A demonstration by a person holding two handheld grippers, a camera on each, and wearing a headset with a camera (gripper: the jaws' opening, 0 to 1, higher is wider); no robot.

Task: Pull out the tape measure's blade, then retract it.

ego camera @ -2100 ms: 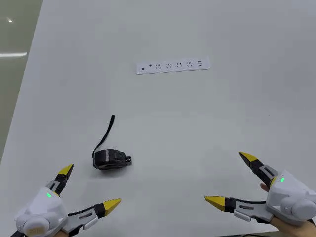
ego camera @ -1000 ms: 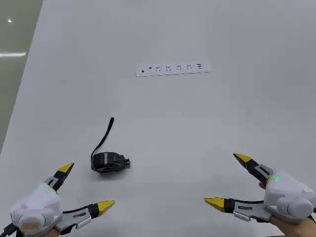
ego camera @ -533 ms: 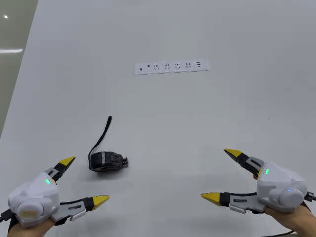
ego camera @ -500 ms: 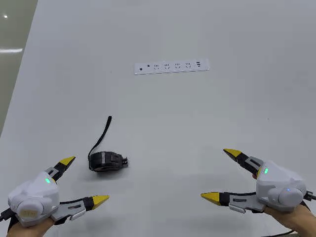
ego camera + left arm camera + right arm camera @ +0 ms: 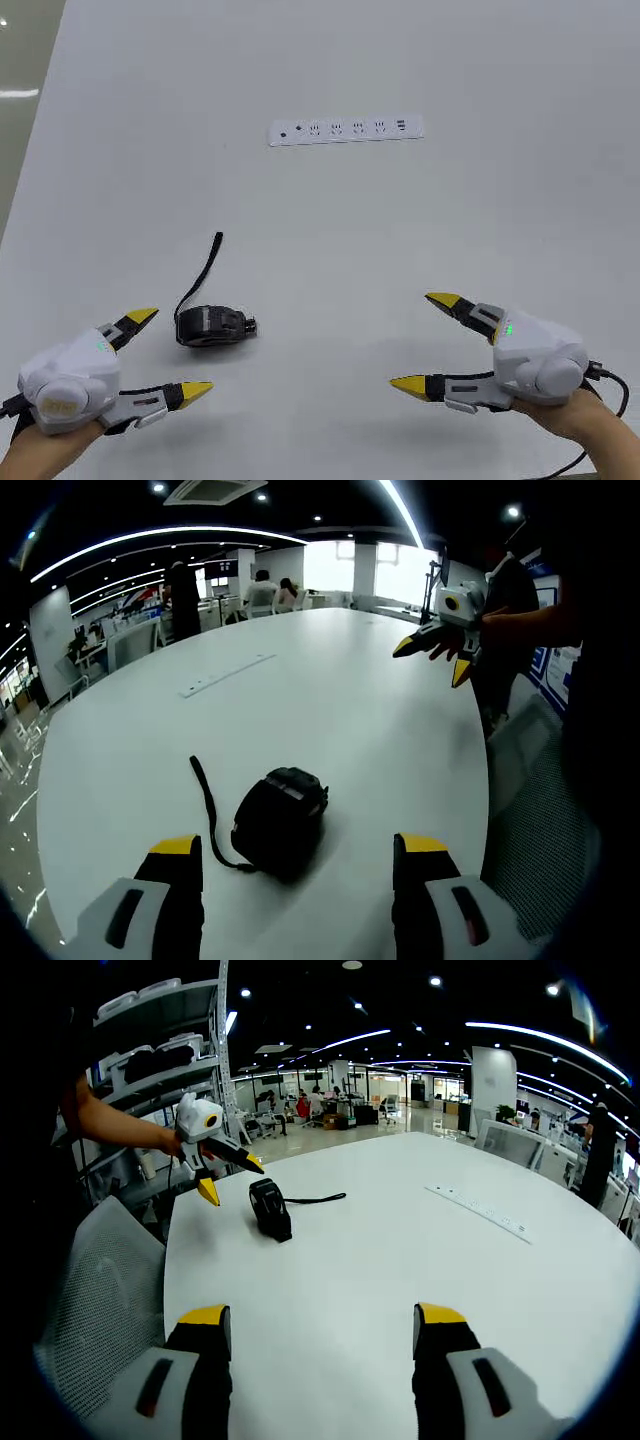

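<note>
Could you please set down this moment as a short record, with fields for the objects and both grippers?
Tape measure: black, lying on the white table, no blade drawn out, strap trailing away from it.
Left gripper: open, close behind the tape measure, not touching it.
Right gripper: open, above bare table, well apart from the tape measure.
Power strip: white, flat on the table's far side.
Task stage: not yet begun.

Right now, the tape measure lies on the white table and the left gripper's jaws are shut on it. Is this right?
Not quite: the head view shows the left gripper open, jaws short of the tape measure, which does lie on the white table.
</note>
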